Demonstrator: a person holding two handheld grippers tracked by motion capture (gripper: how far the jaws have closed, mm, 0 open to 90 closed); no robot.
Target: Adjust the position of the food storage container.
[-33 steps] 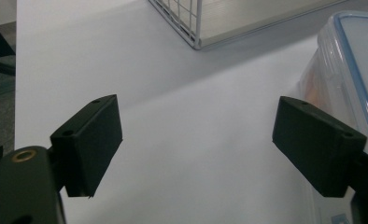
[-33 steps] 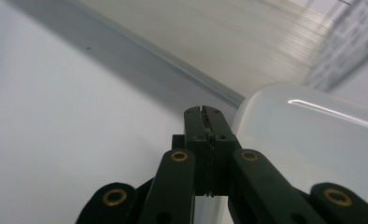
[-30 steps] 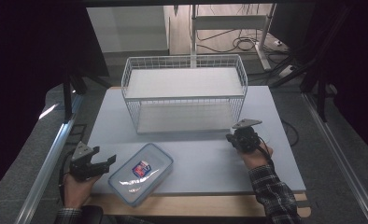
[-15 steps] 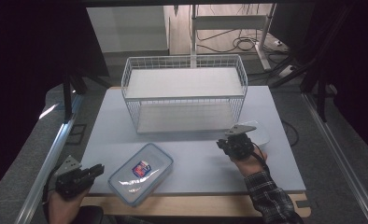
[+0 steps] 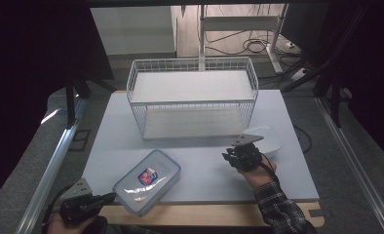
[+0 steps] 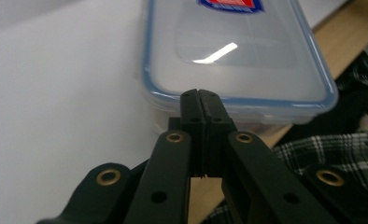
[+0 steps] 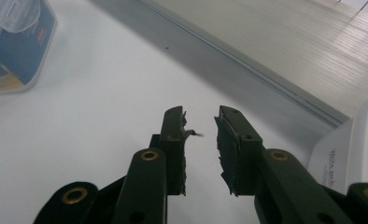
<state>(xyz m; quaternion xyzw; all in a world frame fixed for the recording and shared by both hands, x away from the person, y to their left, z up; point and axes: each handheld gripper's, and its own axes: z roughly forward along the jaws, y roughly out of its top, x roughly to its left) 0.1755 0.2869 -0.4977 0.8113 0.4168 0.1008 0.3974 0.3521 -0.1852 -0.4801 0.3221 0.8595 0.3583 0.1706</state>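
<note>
Container (image 5: 147, 181) with a blue-rimmed clear lid lies at the white mat's (image 5: 195, 161) front left, overhanging the wooden edge. Left gripper (image 6: 201, 100), jaws pressed together, empty, points at its near side. Right gripper (image 7: 201, 122), jaws parted, hovers beside a white tub (image 5: 266, 138), near the wire basket (image 5: 192, 100).

Clear container (image 5: 146, 181) with blue-rimmed lid, white wire basket (image 5: 192, 97), plaid sleeve (image 5: 280, 209).

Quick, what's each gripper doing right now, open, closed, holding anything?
Left gripper: closed, empty, tips at the edge of the plastic container.
Right gripper: open, holding nothing, above the white table.
</note>
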